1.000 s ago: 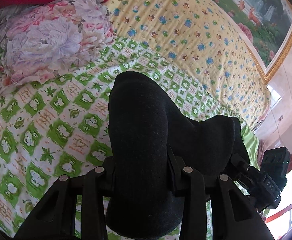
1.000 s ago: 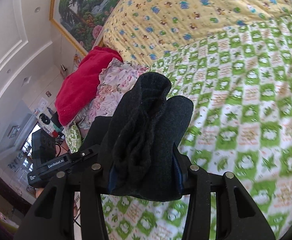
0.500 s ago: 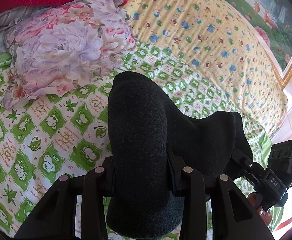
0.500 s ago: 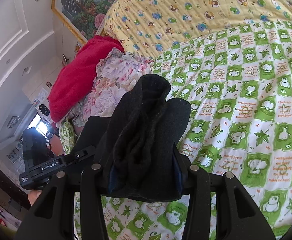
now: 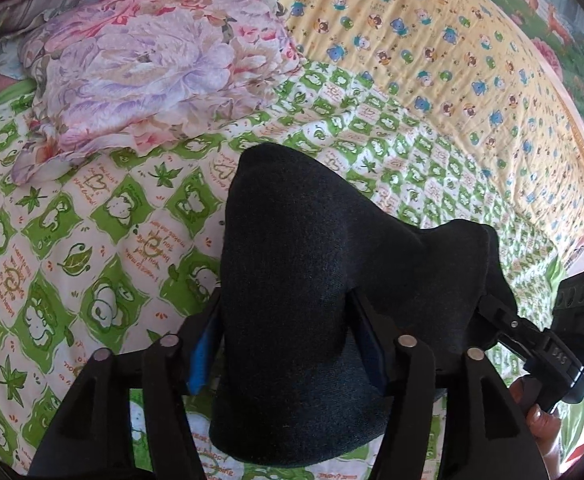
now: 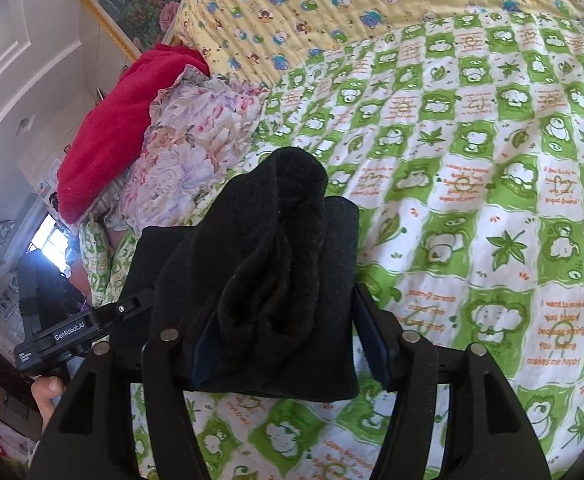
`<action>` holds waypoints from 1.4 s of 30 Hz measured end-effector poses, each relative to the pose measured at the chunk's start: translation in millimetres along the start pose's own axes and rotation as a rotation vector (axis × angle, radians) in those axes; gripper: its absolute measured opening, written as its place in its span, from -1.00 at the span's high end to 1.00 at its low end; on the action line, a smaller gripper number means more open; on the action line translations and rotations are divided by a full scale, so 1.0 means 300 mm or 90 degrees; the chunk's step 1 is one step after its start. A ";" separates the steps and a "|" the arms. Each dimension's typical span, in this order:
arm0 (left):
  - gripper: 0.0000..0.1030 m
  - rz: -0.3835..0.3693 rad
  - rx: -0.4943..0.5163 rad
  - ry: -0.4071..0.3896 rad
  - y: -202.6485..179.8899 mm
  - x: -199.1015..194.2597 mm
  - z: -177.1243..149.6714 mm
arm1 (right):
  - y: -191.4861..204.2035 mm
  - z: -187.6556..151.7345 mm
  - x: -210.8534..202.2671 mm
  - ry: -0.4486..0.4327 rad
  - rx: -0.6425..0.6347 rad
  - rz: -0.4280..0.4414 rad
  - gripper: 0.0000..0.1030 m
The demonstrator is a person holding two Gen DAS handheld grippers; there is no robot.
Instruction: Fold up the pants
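The left claw (image 5: 288, 344) and right claw (image 6: 288, 344) are both opening, with the black pants (image 5: 304, 280) bunched between their jaws over the green-checked bedspread (image 5: 72, 240). Better to let both ends drop together and level (edges aligned), well short of the floral pillow (image 5: 140, 64) beyond.

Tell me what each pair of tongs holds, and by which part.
Both are opening around the black pants. The left tongs have a smooth folded end between the jaws, the right tongs a bunched end.
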State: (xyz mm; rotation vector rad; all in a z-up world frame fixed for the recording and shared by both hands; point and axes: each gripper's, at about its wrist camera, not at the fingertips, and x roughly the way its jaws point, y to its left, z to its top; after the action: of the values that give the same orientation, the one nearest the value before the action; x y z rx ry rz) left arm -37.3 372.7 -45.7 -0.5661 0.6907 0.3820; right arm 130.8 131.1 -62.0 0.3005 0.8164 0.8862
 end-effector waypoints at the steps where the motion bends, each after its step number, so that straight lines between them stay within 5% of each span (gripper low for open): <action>1: -0.30 0.004 -0.001 -0.003 0.002 -0.003 -0.001 | -0.006 0.000 -0.003 0.002 0.002 0.003 -0.27; 9: -0.44 0.014 -0.010 -0.004 0.017 -0.051 -0.018 | 0.030 0.011 -0.054 -0.001 0.014 0.035 -0.68; 26: -0.58 0.049 0.031 -0.008 -0.019 -0.150 -0.100 | 0.072 -0.035 -0.141 -0.004 -0.007 0.020 -0.76; 42: -0.65 0.134 0.175 -0.033 -0.143 -0.240 -0.268 | 0.278 -0.200 -0.223 -0.001 -0.261 -0.083 -0.96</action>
State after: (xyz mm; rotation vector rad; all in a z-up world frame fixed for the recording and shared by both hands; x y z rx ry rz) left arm -106.1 280.3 -31.5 -0.2222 0.7406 0.4864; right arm 14.8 124.9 -22.8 -0.1099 0.6273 0.9069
